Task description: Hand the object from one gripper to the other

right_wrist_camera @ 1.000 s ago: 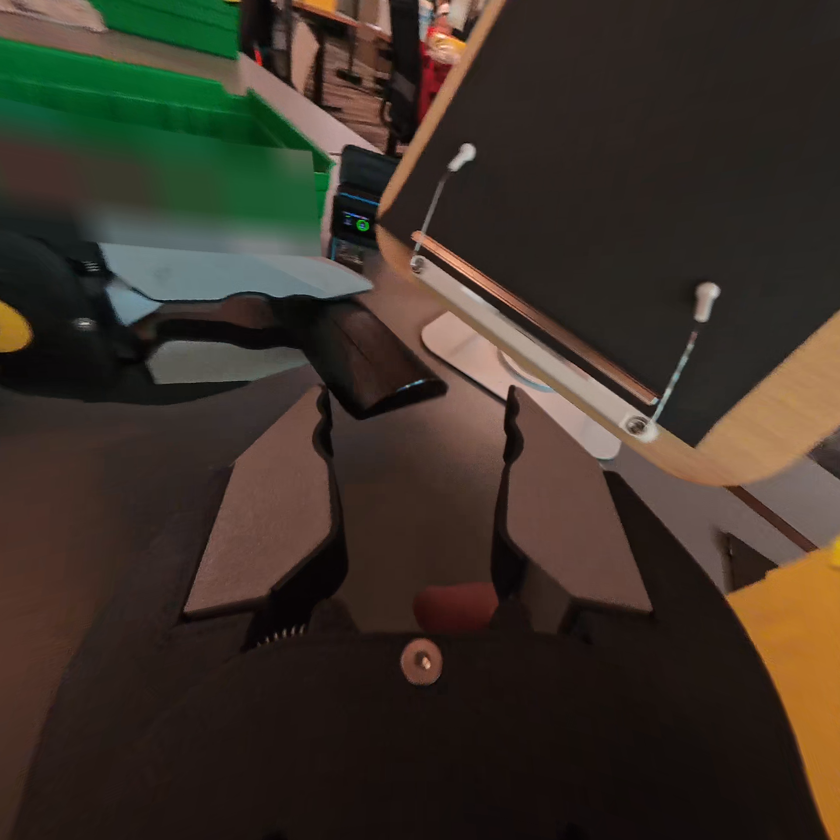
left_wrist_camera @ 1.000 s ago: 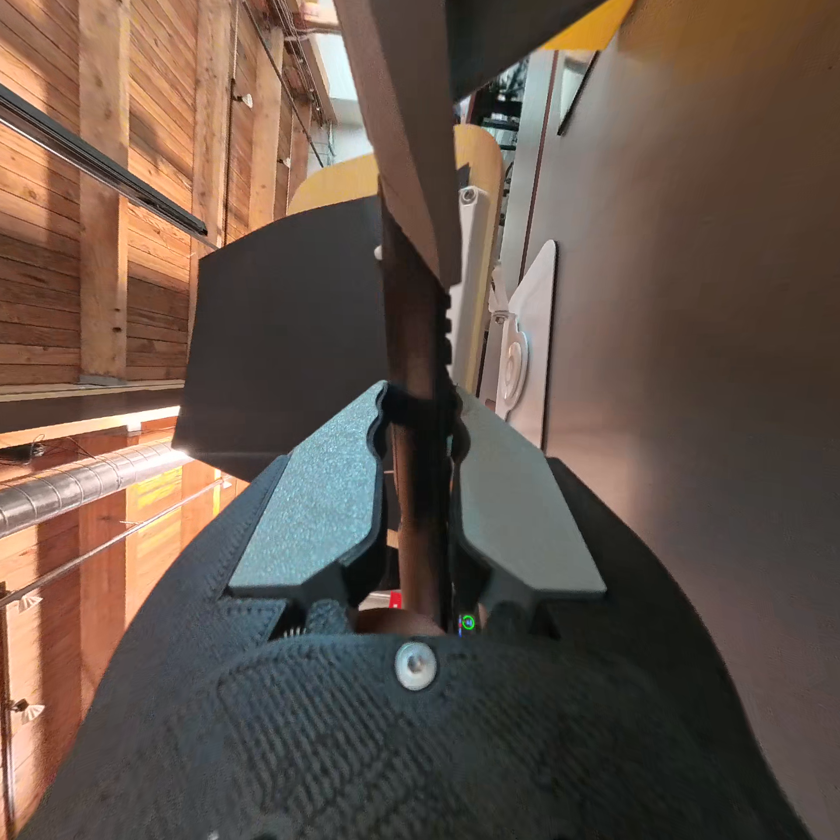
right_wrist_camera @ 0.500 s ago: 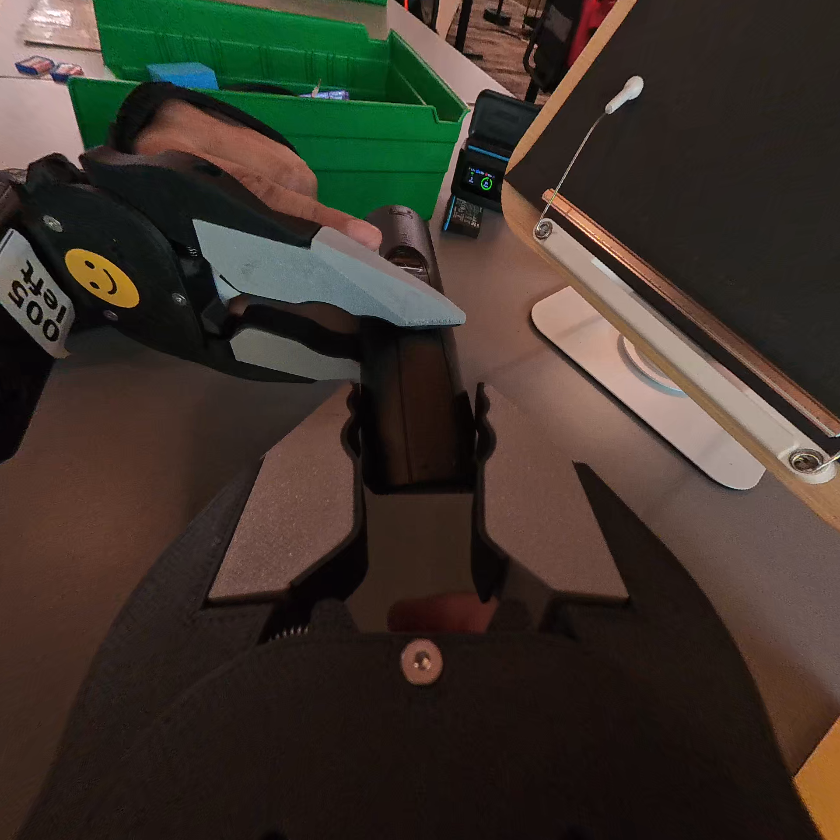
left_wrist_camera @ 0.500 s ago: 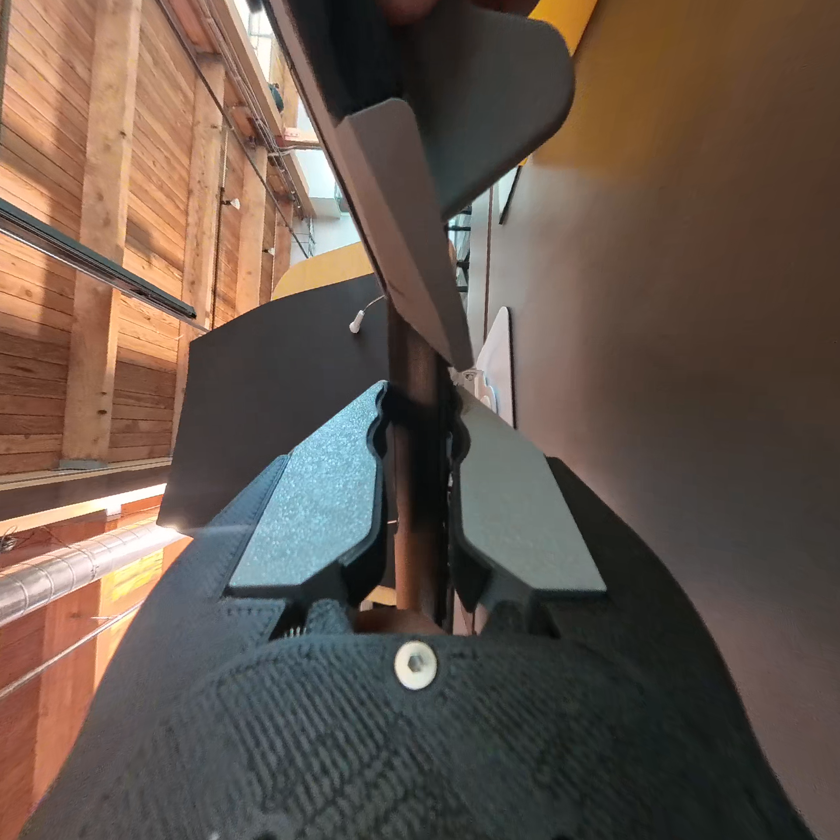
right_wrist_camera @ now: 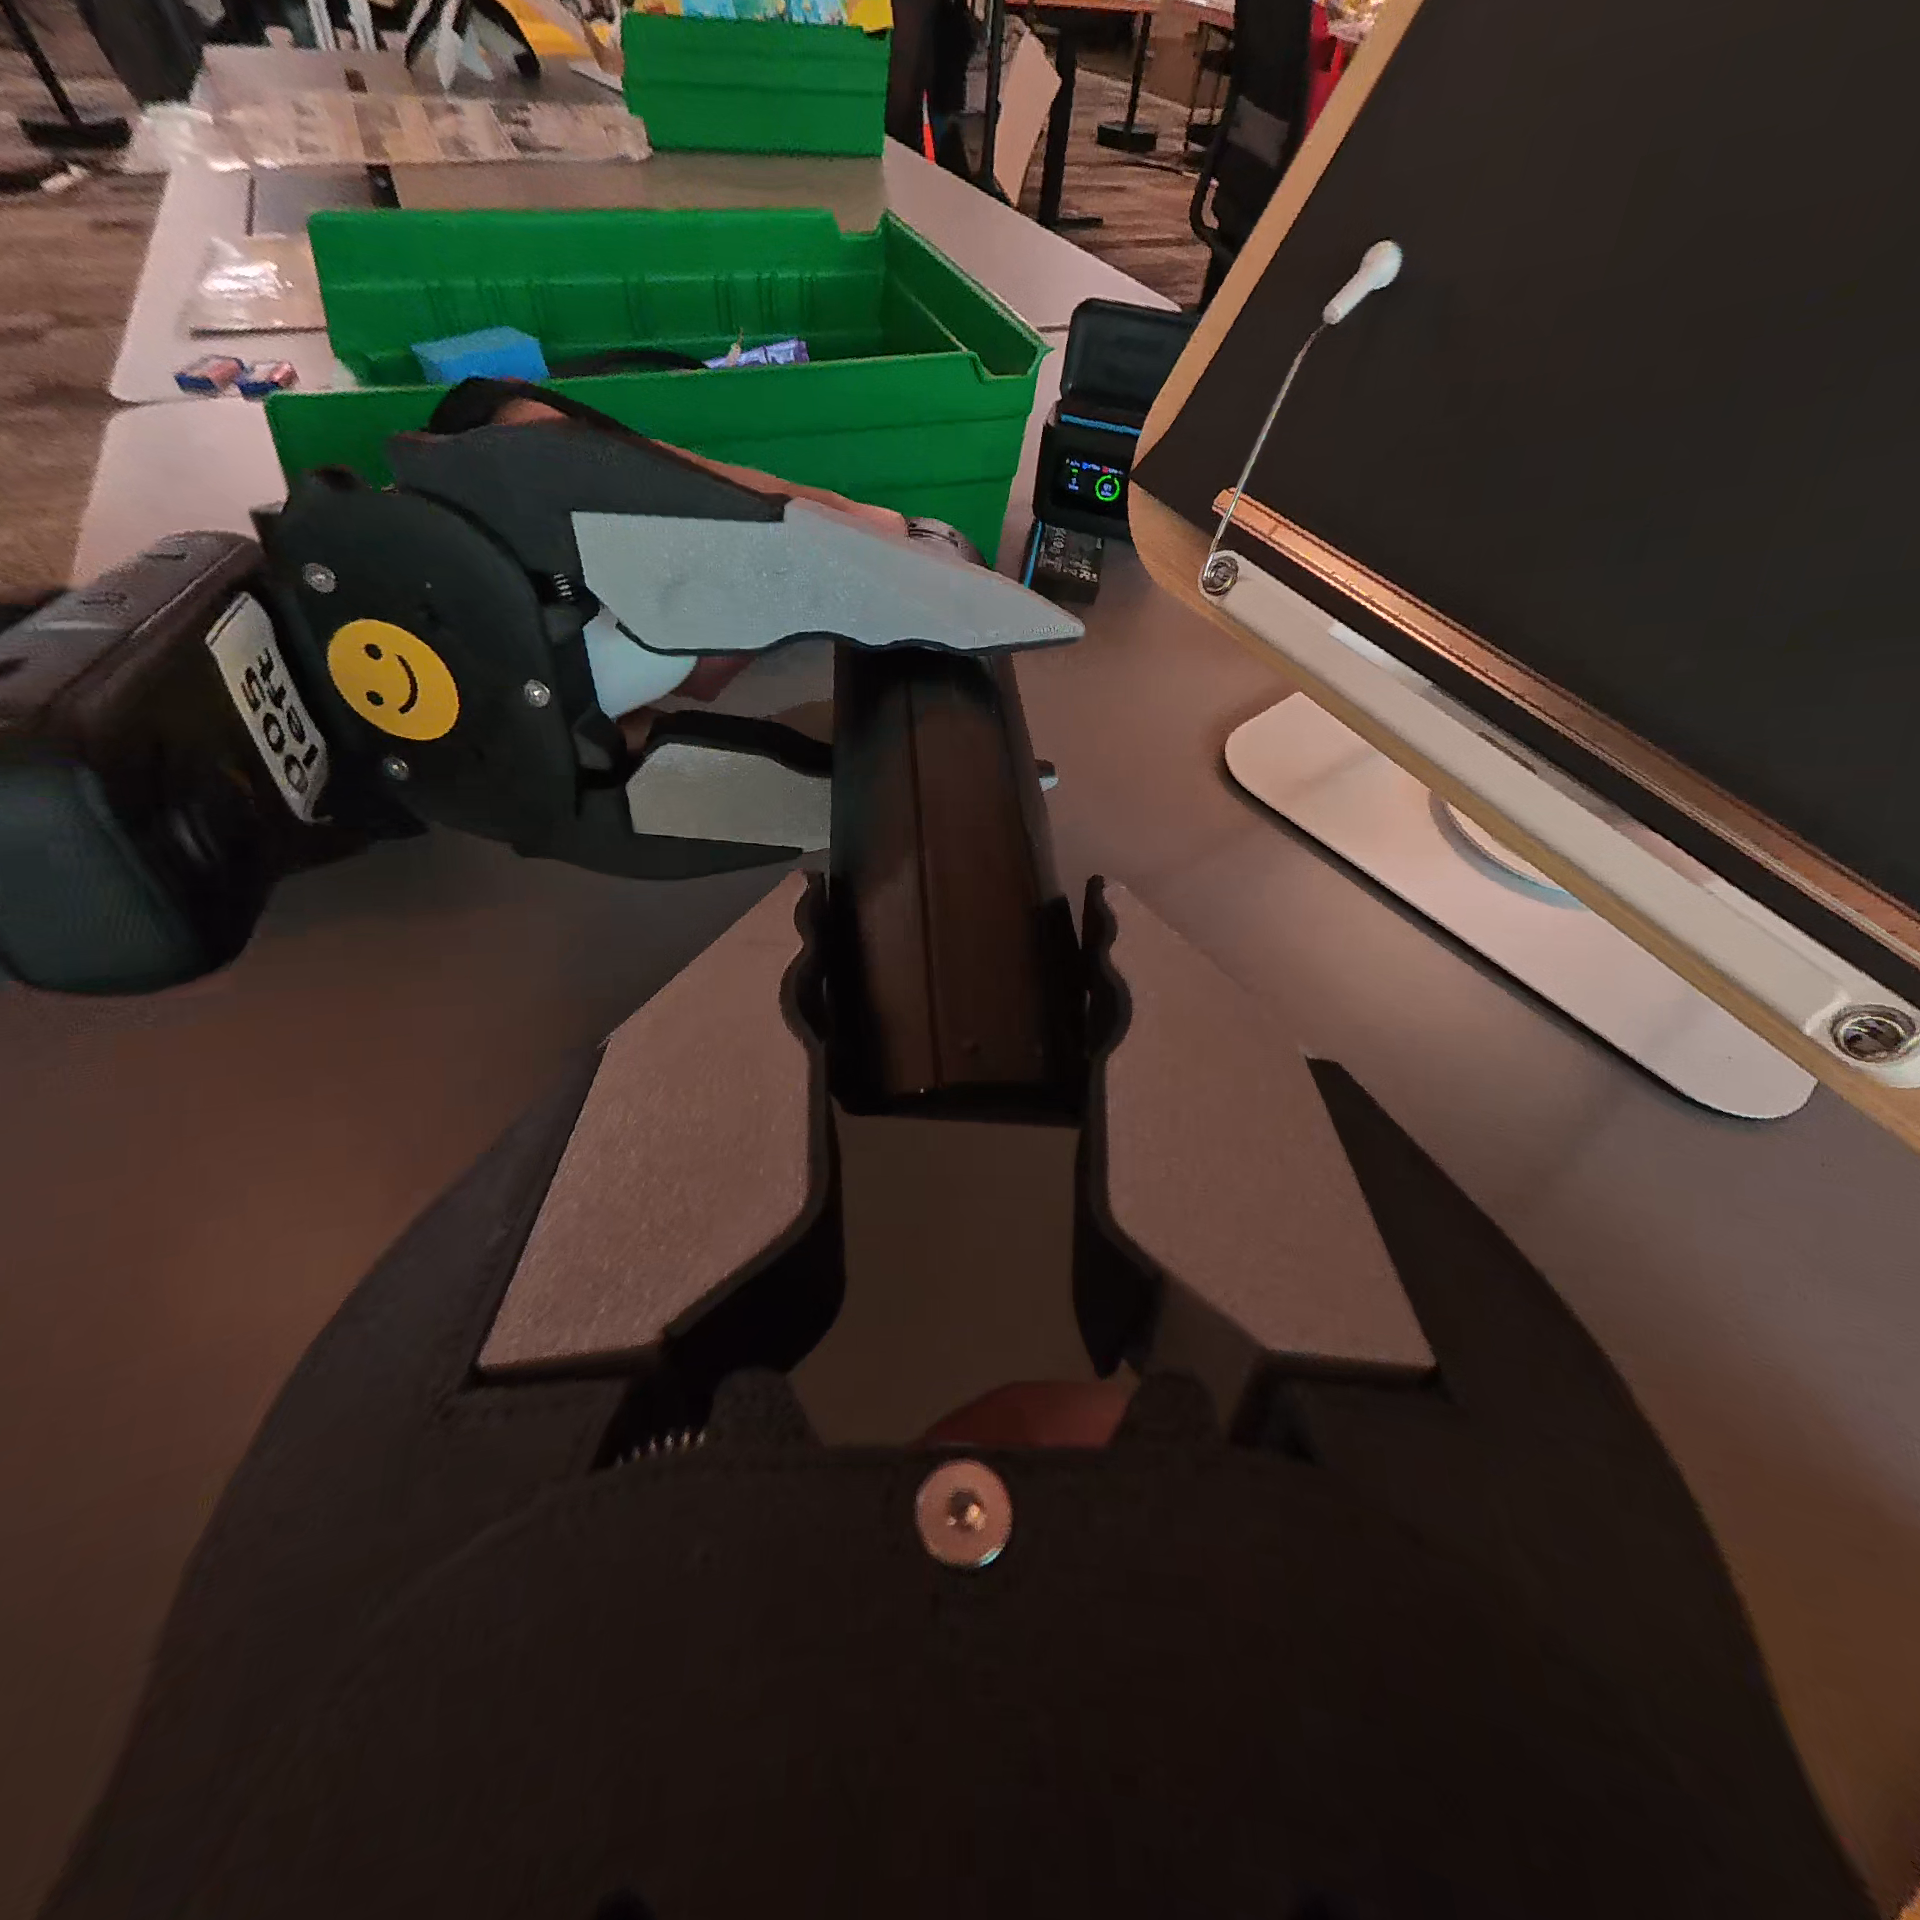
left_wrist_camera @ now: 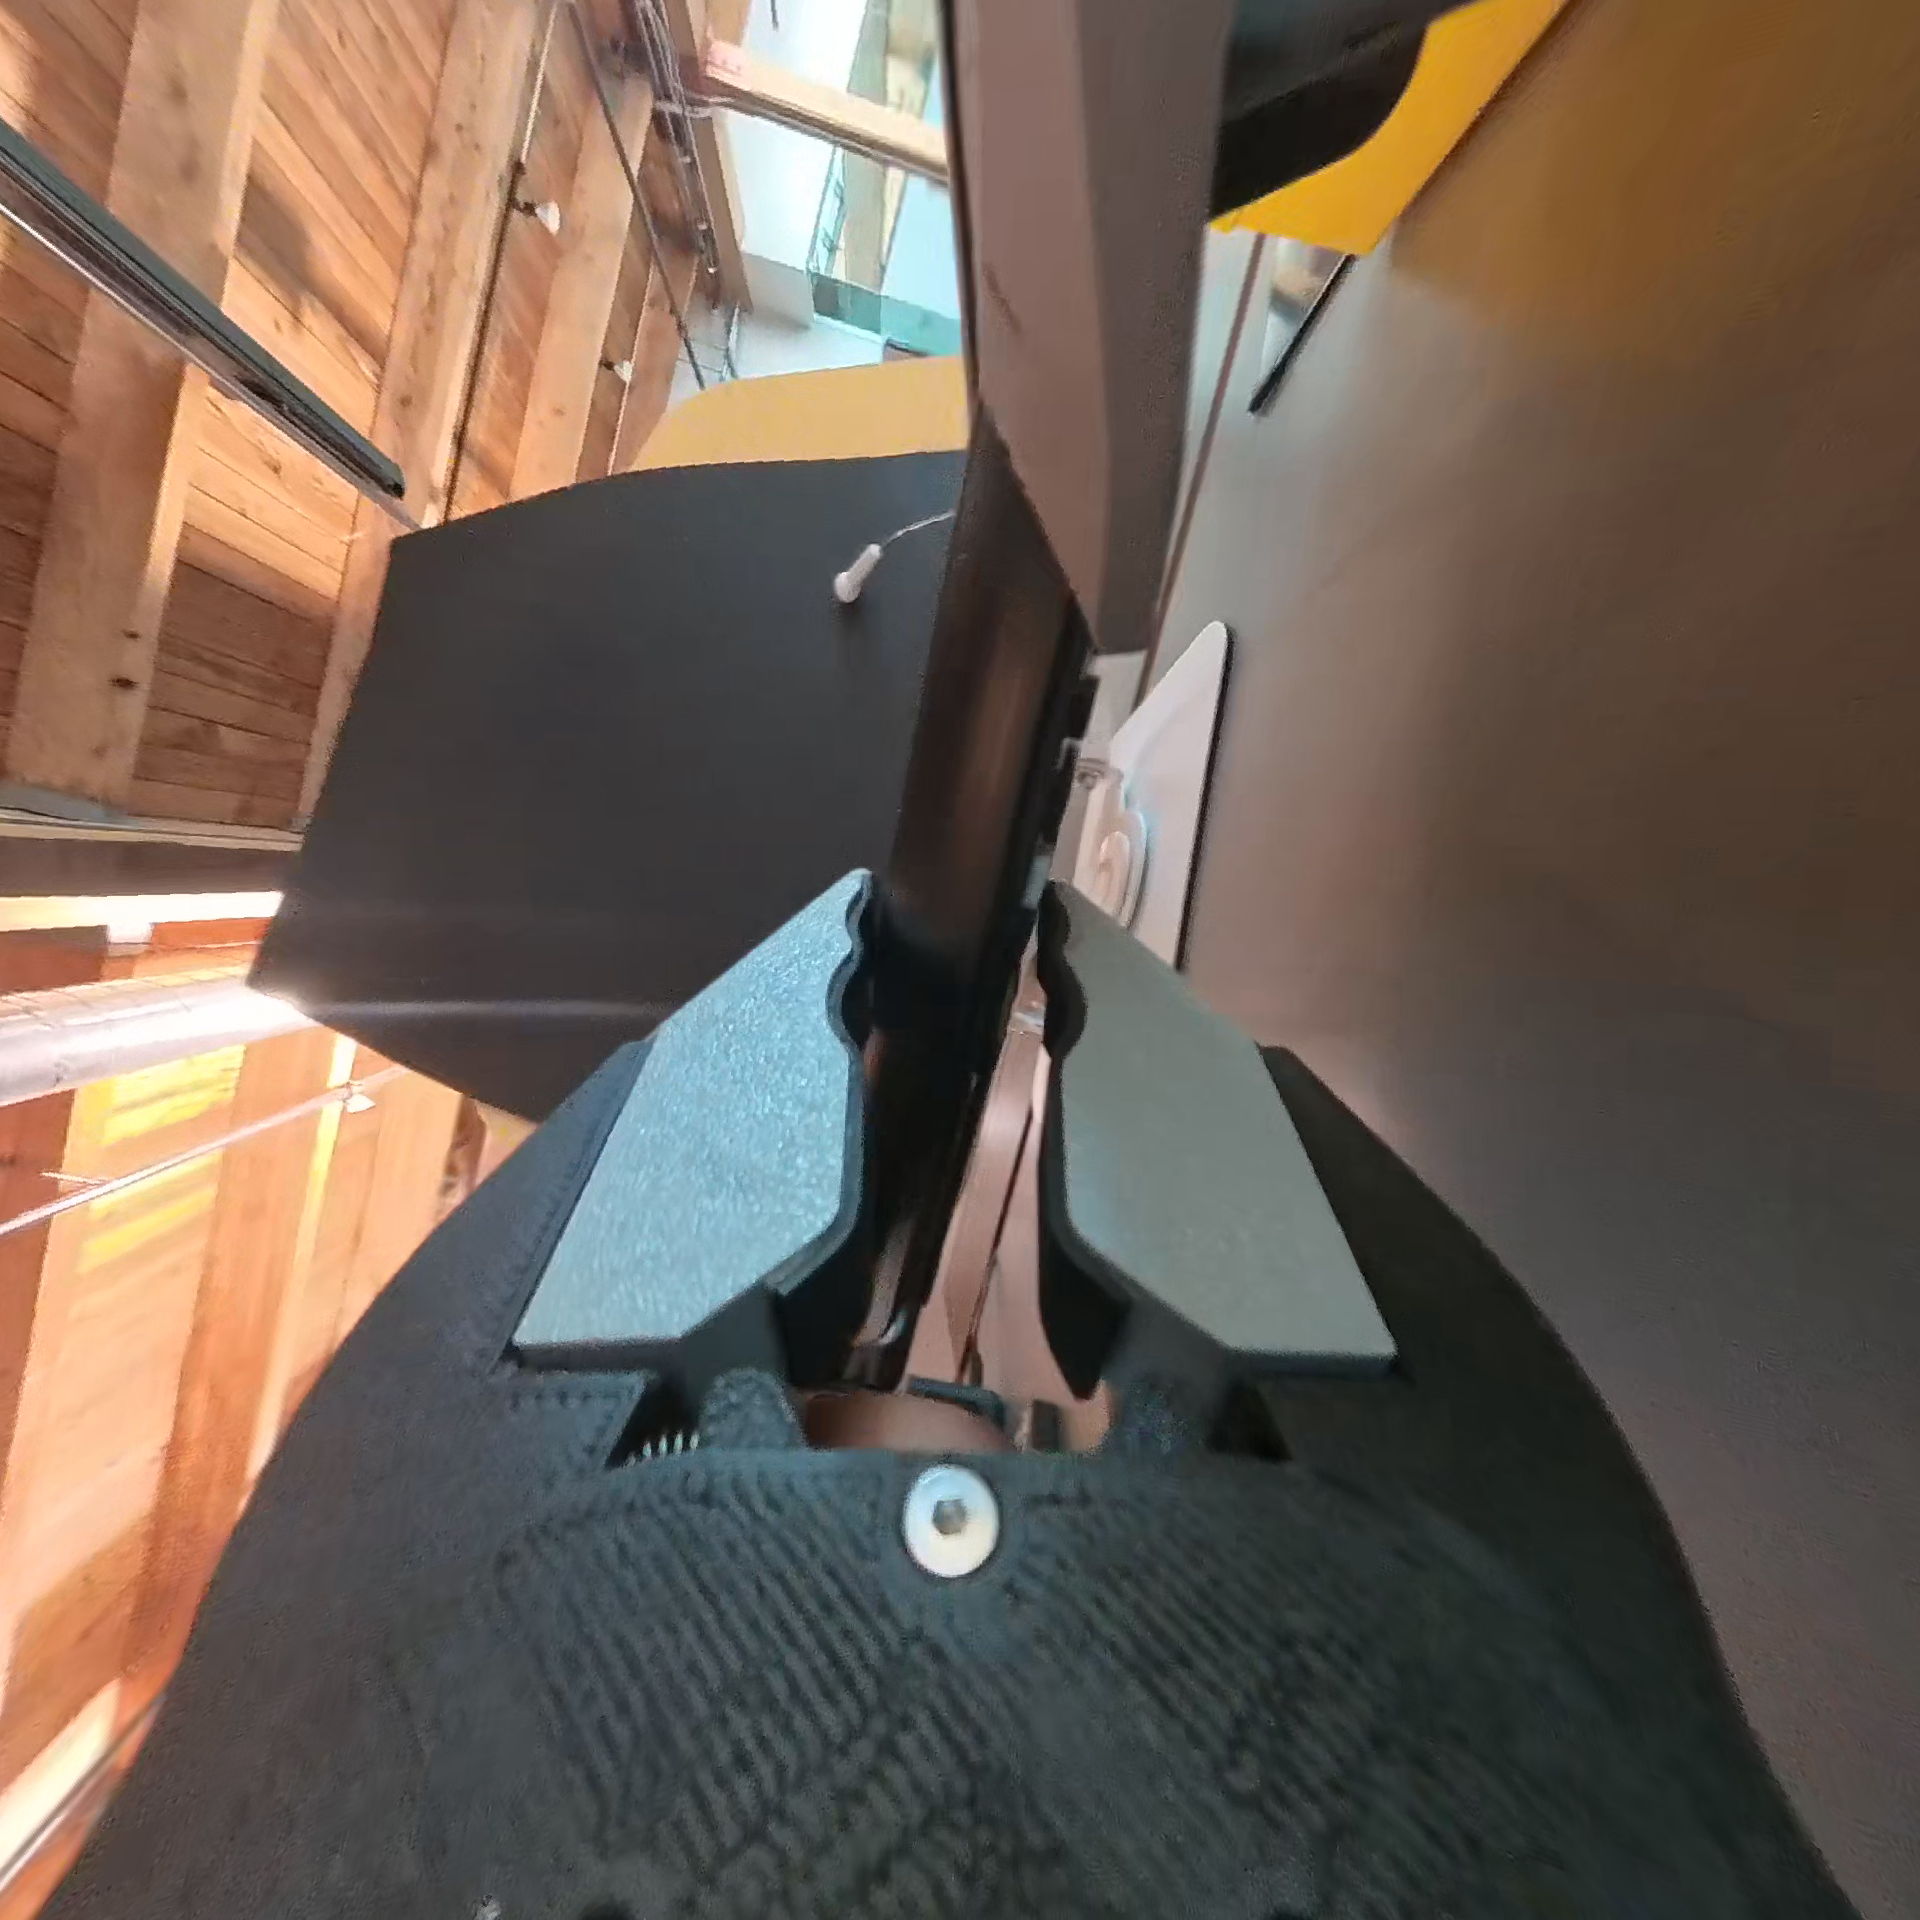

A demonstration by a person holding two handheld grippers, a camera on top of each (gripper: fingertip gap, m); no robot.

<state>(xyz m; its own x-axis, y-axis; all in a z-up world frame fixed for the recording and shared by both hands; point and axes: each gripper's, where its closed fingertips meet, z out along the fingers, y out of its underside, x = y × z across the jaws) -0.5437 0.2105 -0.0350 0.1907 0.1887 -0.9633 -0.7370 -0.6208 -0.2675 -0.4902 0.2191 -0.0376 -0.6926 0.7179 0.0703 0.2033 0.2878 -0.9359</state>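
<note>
Clamping one dark bar [right_wrist_camera: 951, 894]: right gripper [right_wrist_camera: 951, 982]; left gripper [left_wrist_camera: 951, 971] released around it; two green bins [right_wrist_camera: 675, 416].

a green plastic bin [right_wrist_camera: 665, 416] stands on the grey table [right_wrist_camera: 1195, 831], holding a blue block [right_wrist_camera: 480, 355] and some small wrapped items too small to make out. a second green bin [right_wrist_camera: 758, 88] sits farther back. just beside the near bin's right end stands a small black device [right_wrist_camera: 1101, 457] with a lit screen. to the right a dark board [right_wrist_camera: 1621, 416] with a pale wooden edge tilts on a white base [right_wrist_camera: 1496, 883]; thin wire clips with white tips lie against its face. in the left wrist view, wooden plank walls [left_wrist_camera: 208, 312] and a silver duct [left_wrist_camera: 125, 1039] show behind the board [left_wrist_camera: 623, 779].
</note>
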